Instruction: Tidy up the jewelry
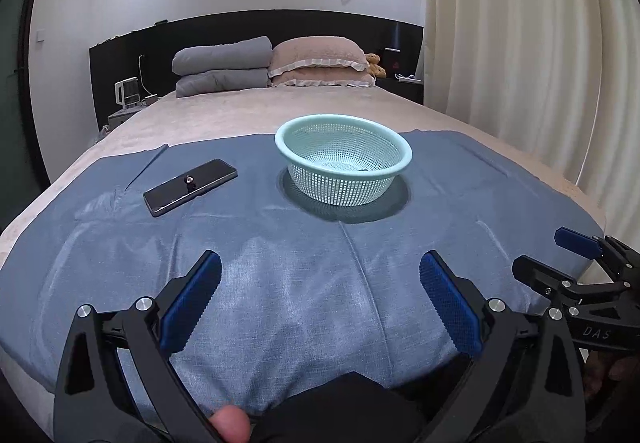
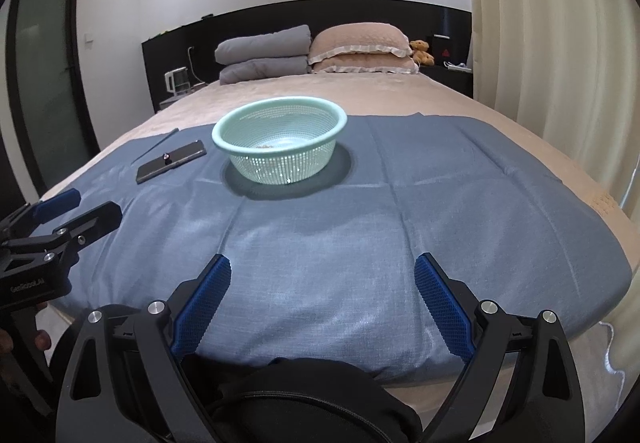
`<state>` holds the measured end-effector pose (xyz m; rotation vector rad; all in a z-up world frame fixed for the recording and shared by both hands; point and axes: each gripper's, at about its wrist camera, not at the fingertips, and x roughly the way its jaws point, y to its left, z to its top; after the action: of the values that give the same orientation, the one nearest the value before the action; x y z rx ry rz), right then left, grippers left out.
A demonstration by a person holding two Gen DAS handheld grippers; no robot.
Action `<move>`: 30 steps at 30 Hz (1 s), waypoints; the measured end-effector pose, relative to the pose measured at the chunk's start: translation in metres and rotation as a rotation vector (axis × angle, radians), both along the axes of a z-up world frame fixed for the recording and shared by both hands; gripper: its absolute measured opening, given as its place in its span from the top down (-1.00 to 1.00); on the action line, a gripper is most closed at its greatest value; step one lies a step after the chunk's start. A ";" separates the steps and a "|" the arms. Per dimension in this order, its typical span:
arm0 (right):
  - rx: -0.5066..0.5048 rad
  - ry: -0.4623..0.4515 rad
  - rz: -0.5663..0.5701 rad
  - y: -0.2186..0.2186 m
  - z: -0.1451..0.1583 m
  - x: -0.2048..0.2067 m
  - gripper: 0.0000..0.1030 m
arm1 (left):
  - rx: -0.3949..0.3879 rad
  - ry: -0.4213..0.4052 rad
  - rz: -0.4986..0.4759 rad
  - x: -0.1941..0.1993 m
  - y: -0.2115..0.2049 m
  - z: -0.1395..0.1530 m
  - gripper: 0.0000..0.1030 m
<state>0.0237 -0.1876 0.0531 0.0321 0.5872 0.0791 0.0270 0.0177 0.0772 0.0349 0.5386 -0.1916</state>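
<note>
A small ring (image 1: 189, 179) is sitting on the face of a dark phone (image 1: 190, 186), which is lying ahead and to the left of the left claw (image 1: 320, 293). A mint-green basket (image 1: 343, 159) is standing ahead of both claws, just right of the phone, with something small and pale lying in its bottom, too small to identify. Both are resting on a blue cloth (image 1: 304, 283) spread over the bed (image 1: 224, 119). The left claw is hovering over the cloth with its blue pads spread wide, gripping nothing. The right claw (image 2: 322, 293) is hanging alongside, equally spread and empty. Pillows (image 2: 360, 51) are lying far ahead.
</note>
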 end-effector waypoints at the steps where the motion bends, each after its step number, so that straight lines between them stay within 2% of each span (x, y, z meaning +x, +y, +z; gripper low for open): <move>1: -0.007 -0.001 0.000 0.001 0.000 0.000 -0.73 | 0.010 0.006 0.003 0.001 -0.001 -0.001 -0.89; 4: -0.031 -0.001 0.005 0.006 0.000 0.000 -0.73 | 0.043 0.014 0.017 0.001 -0.005 -0.003 -0.89; 11: -0.065 0.014 0.007 0.013 -0.001 0.002 -0.73 | 0.050 0.012 0.012 0.000 -0.006 -0.003 -0.89; 30: -0.047 0.020 0.002 0.008 -0.002 0.003 -0.73 | 0.056 0.050 0.014 0.004 -0.007 -0.008 -0.89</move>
<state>0.0262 -0.1801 0.0516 -0.0132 0.6093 0.0667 0.0307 0.0111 0.0690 0.0812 0.5938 -0.1638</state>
